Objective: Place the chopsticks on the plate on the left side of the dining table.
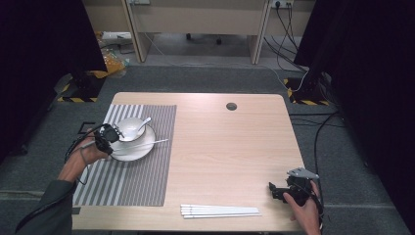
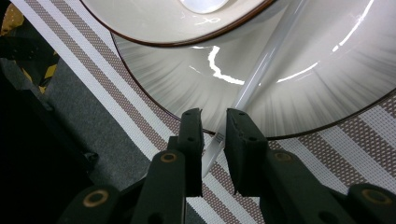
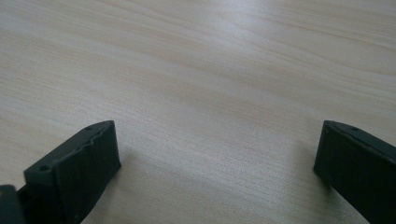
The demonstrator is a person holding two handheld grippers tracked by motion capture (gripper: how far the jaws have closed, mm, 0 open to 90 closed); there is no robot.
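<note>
A white plate [image 1: 142, 149] sits on a striped placemat [image 1: 132, 181] at the table's left, with a white bowl [image 1: 128, 128] and a spoon [image 1: 143, 125] on it. One white chopstick [image 1: 147, 143] lies across the plate. My left gripper [image 1: 108, 134] is at the plate's left rim. In the left gripper view the chopstick [image 2: 261, 70] runs over the plate [image 2: 327, 84], and its near end lies loose between the narrowly parted jaws of the left gripper [image 2: 215, 116], so it is open. My right gripper [image 1: 274, 190] rests near the front right corner, and in its own view the right gripper [image 3: 217, 135] stands wide open over bare wood.
Several white chopsticks [image 1: 220, 211] lie side by side along the table's front edge, left of the right gripper. A round cable hole [image 1: 231, 106] is at the back of the table. Past the placemat's [image 2: 116, 93] left edge the table drops to grey floor.
</note>
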